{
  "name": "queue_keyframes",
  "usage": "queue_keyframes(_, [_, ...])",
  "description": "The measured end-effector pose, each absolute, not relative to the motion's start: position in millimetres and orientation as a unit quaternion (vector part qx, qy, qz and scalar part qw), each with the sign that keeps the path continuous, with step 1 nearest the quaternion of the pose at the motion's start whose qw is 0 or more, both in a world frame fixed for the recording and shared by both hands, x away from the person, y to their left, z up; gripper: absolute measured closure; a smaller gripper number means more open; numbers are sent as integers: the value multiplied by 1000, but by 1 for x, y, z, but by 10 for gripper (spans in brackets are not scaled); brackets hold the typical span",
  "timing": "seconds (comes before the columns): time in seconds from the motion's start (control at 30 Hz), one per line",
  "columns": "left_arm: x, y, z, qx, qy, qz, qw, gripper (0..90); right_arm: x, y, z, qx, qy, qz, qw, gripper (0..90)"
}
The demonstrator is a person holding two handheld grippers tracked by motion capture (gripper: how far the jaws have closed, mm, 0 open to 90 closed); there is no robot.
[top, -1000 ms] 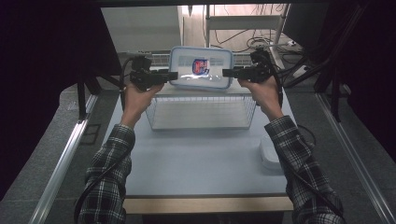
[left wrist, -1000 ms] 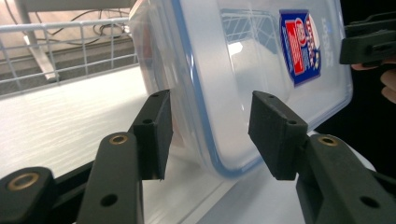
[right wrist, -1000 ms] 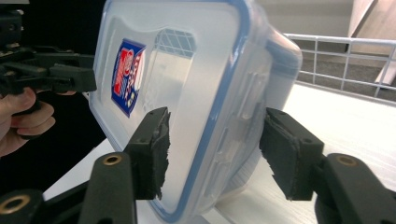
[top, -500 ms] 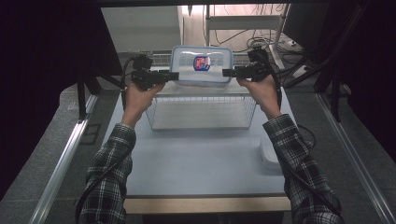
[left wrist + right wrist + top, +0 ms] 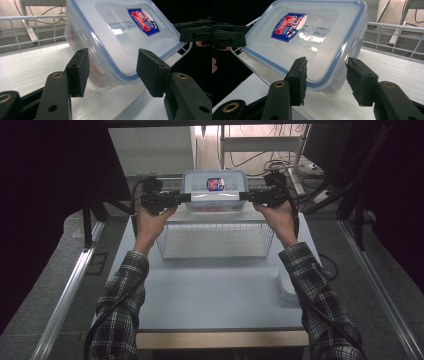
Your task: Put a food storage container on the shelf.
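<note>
High view: compared with a second ago, the clear lidded container (image 5: 214, 191) sits a little higher in the picture, at the far end of the wire basket (image 5: 215, 240), with both hands level with it. The left hand-held gripper (image 5: 186, 197) meets its left end and the right hand-held gripper (image 5: 243, 196) its right end. The left jaws have just been opening, the right jaws closing.

In the left gripper view the two black jaws stand apart, one on either side of the container's rounded corner, pads not pressing. In the right gripper view the jaws also stand apart astride the opposite corner; whether a pad touches the wall I cannot tell.

The container is see-through plastic with a blue seal line round the lid and a red-and-blue label (image 5: 289, 26) on top. It is tilted over the white surface (image 5: 210, 290), and something reddish shows through its side.
</note>
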State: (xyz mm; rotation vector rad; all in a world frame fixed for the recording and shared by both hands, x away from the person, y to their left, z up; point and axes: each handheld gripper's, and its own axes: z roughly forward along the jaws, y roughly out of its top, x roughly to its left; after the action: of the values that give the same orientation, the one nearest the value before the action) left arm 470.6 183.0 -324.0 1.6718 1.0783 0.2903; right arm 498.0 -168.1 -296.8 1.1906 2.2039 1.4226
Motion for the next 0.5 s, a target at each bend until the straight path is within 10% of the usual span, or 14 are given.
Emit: queue_keyframes(0.5, [479, 187, -321, 700, 456, 114, 537, 480, 499, -161, -291, 409, 764, 480, 136, 559])
